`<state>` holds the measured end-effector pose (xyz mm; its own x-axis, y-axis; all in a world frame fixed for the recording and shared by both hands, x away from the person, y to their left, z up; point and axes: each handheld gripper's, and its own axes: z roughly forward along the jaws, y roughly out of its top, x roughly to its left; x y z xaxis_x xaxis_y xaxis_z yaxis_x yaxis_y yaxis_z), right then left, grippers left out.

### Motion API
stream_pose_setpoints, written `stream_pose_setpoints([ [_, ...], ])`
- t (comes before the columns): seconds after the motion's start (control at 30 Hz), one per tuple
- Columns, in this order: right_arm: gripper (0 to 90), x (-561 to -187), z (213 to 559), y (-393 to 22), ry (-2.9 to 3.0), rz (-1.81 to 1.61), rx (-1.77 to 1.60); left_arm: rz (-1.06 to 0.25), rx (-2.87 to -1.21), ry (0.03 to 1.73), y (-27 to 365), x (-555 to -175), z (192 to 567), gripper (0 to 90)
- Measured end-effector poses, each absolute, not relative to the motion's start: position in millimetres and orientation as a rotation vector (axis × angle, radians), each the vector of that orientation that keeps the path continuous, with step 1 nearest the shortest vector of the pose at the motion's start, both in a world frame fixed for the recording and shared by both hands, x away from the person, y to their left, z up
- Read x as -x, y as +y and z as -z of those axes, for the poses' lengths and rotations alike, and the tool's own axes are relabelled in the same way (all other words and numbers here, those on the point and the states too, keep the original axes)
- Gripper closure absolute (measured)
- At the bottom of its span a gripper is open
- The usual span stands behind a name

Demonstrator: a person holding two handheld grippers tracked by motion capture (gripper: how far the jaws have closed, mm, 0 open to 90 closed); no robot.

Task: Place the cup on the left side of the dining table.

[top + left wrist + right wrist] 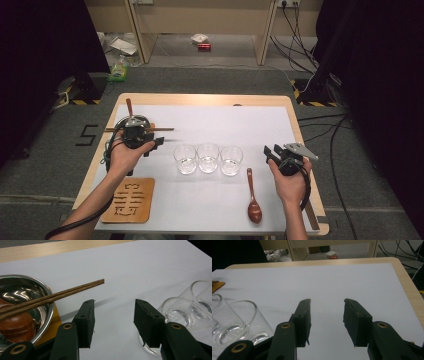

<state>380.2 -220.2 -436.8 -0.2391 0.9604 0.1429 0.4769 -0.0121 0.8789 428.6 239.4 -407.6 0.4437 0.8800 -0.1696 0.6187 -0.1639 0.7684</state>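
Chopsticks (53, 296): one wooden pair, lying side by side across the rim of the steel bowl (47, 312), tips reaching out past the rim over the white sheet; in the high view the pair (162, 129) sticks out level to either side of the left gripper.

Steel bowl: at the left of the surface (260, 100), on a yellow-orange mat; a reddish-brown wooden piece lies inside it under the chopsticks.

Left gripper (113, 320): jaws apart, nothing between them, just right of the bowl and beneath the chopstick tips without touching them; seen from above (155, 144), it points toward the glasses.

Glasses: three clear ones in a row at mid-surface, touching or nearly so, the nearest (175, 315) just beside the left gripper's right jaw.

Right gripper (327, 320): jaws apart, empty, over bare white sheet at the right of the row (270, 151).

Wooden spoon (253, 200): near edge, bowl end toward the person, beside the right hand (290, 182).

Carved wooden trivet (129, 201): near left corner, below the left forearm.
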Motion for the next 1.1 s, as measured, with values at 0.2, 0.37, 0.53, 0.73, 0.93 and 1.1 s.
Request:
stream_pose_setpoints([
  [0.2, 57.6, -381.8, 437.9, -223.7, 1.737, -1.216, -1.498, -0.362, -1.894, 1.235, 227.6, -430.7, 408.1, 50.4],
  [0.37, 57.4, -381.4, 438.8, -225.1, 1.741, -1.210, -1.509, -0.319, -1.923, 1.205, 215.2, -433.7, 411.7, 49.9],
  [0.53, 57.1, -381.2, 437.5, -225.0, 1.734, -1.214, -1.501, -0.250, -1.901, 1.208, 206.6, -432.6, 417.0, 49.9],
  [0.73, 57.1, -379.8, 433.1, -221.9, 1.737, -1.211, -1.489, -0.225, -1.928, 1.204, 196.9, -430.8, 422.2, 50.4],
  [0.93, 57.1, -378.6, 433.1, -222.8, 1.735, -1.212, -1.494, -0.220, -1.982, 1.189, 182.5, -434.8, 429.2, 55.9],
  [1.1, 57.1, -378.1, 432.8, -223.8, 1.727, -1.211, -1.498, -0.212, -2.030, 1.198, 178.4, -438.2, 434.9, 64.5],
])
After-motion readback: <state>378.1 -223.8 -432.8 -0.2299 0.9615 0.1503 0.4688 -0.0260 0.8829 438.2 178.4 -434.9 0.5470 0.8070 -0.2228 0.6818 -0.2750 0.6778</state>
